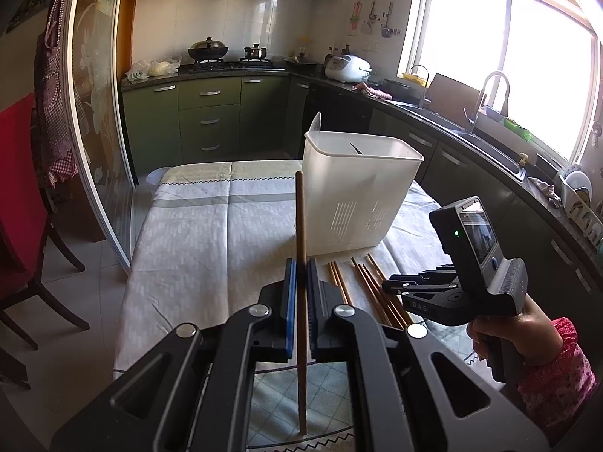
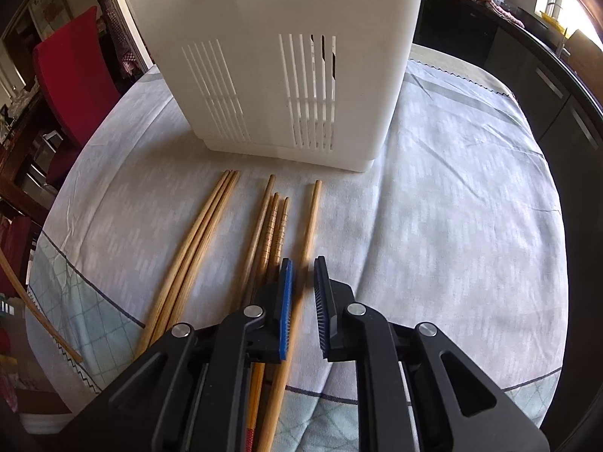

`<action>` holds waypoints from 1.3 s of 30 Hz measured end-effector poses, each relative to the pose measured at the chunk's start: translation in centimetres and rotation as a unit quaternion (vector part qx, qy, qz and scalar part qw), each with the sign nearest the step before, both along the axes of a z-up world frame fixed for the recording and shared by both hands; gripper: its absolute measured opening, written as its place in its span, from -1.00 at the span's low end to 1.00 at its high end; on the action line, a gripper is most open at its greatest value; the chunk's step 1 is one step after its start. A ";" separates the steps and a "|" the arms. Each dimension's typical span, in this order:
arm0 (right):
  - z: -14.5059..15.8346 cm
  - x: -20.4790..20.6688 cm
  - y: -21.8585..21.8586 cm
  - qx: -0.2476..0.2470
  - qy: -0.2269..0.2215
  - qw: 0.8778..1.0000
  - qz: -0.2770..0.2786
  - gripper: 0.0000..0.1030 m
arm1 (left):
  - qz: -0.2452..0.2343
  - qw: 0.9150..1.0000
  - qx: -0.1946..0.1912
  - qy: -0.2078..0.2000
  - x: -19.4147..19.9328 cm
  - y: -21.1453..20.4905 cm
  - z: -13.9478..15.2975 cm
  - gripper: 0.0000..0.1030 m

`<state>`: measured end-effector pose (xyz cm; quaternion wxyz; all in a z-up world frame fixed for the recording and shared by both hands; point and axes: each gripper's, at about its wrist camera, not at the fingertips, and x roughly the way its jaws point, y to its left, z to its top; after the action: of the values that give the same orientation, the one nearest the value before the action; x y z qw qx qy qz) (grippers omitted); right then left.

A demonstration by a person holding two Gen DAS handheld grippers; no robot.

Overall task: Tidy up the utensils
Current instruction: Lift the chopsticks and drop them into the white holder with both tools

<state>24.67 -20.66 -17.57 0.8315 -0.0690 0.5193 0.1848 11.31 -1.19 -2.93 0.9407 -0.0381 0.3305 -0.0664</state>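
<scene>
Chopstick work fills a table draped in a pale, faintly creased tablecloth [image 1: 188,233]. The left gripper [image 1: 299,275] is clenched on a dark chopstick [image 1: 300,218], a slim round wooden stick standing nearly upright between the blue ribbed pads, its top level with the white holder [image 1: 358,203] just to its right. That holder is a tall, smooth plastic box with slotted walls near its base. In front of it the loose chopsticks [image 2: 196,241] lie flat on the cloth, light bamboo, tapered, two with ringed grooves. The right gripper [image 2: 302,286] points steeply down over the outermost chopstick [image 2: 312,218], its jaws drawn in narrowly around the thicker end. A hand [image 1: 505,339] in a pink patterned sleeve [image 1: 557,369] holds it.
</scene>
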 end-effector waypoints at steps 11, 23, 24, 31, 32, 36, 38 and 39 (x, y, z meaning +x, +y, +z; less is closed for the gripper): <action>3.7 -1.2 -2.6 0.079 -0.046 0.996 -0.014 -0.87 | -0.003 1.000 0.003 -0.002 -0.3 0.1 0.4 -0.90; 12.4 -7.8 -7.6 0.150 -0.170 0.974 -0.005 -0.87 | -0.009 1.000 0.012 -0.012 -1.1 -0.5 1.3 -0.90; 12.9 -8.2 -7.9 0.151 -0.173 0.973 -0.002 -0.87 | -0.010 1.000 0.013 -0.013 -1.2 -0.6 1.4 -0.90; 13.9 -9.7 -8.0 0.162 -0.185 0.969 0.006 -0.87 | -0.014 1.000 0.015 -0.013 -1.3 -0.9 1.7 -0.90; 13.8 -10.1 -7.9 0.162 -0.186 0.969 0.006 -0.87 | -0.015 1.000 0.015 -0.014 -1.4 -1.0 1.7 -0.90; 14.0 -10.7 -8.2 0.165 -0.192 0.967 0.007 -0.87 | -0.018 0.999 0.017 -0.019 -1.5 -1.1 2.3 -0.90; 14.1 -10.8 -8.2 0.164 -0.194 0.967 0.007 -0.87 | -0.021 0.999 0.018 -0.022 -1.5 -1.2 2.5 -0.90; 14.2 -10.8 -8.2 0.164 -0.195 0.967 0.007 -0.87 | -0.022 0.999 0.019 -0.023 -1.5 -1.2 2.6 -0.90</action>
<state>13.84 -28.81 -3.40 0.9154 0.0300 0.3088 0.2564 9.79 -2.40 -0.37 0.9470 -0.0116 0.3104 -0.0815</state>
